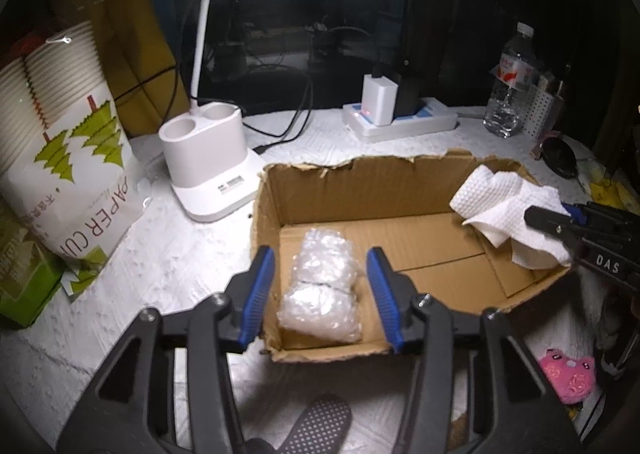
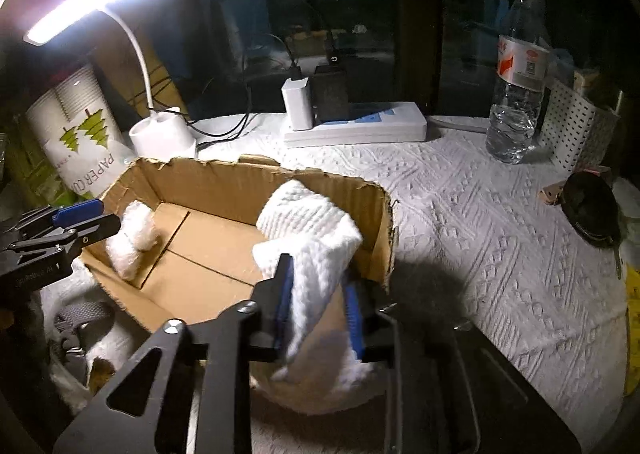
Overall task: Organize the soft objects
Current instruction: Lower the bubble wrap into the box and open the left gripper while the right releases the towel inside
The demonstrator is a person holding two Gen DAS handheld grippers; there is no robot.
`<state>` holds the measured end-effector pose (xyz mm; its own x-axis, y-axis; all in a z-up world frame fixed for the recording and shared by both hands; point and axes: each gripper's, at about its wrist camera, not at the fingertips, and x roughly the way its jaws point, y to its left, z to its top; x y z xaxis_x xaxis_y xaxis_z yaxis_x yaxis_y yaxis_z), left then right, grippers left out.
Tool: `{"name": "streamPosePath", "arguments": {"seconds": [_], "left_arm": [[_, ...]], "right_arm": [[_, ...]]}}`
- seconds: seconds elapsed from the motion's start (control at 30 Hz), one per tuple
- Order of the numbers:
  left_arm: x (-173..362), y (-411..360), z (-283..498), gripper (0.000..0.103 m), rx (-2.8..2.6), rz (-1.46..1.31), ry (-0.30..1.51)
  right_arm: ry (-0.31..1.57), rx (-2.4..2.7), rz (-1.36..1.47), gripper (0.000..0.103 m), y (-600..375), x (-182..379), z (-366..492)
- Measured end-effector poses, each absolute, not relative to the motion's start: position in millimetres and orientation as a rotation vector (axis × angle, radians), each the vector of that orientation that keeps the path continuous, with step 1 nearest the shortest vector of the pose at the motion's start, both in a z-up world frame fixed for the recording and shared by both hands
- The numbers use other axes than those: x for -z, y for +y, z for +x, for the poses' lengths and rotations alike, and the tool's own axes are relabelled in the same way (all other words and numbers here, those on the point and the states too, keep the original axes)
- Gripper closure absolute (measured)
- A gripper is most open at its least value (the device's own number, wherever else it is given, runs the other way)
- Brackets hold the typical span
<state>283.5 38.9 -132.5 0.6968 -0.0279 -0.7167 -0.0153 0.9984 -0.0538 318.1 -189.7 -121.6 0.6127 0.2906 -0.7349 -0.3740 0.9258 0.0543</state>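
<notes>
At far left a paper-cup pack (image 1: 68, 157) leans beside a lamp base (image 1: 208, 161) on the white cloth (image 2: 480, 221). The left gripper (image 1: 322, 286) hangs over the near left end of the open box (image 1: 340, 189), its jaws parted and clear of the clear bag (image 1: 322, 286) lying on the box floor between them. Behind the box stand a power strip (image 1: 400, 121) and a bottle (image 1: 510, 85). At the box's right end, the white towel (image 2: 316, 238) drapes over the wall; the right gripper (image 2: 320, 314) has its jaws partly open with the towel hanging between them, and whether the pads still press it cannot be told. A pink toy (image 1: 568, 374) lies at lower right.
</notes>
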Motion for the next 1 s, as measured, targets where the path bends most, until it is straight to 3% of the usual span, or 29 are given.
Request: {"name": "streamPosePath", "arguments": {"seconds": [0.13, 0.53, 1.0], "left_arm": [[125.8, 36.6, 276.7, 0.053, 0.006, -0.053, 0.786], [108.8, 29.0, 253.0, 0.052, 0.019, -0.049, 0.752], [106.5, 30.8, 250.4, 0.052, 0.000, -0.041, 0.750]], "right_arm": [[0.810, -0.378, -0.119, 0.059, -189.6, 115.6, 308.6], [0.786, -0.360, -0.121, 0.058, -197.8, 101.7, 286.3], [0.888, -0.275, -0.004, 0.054, -227.5, 132.7, 314.1]]}}
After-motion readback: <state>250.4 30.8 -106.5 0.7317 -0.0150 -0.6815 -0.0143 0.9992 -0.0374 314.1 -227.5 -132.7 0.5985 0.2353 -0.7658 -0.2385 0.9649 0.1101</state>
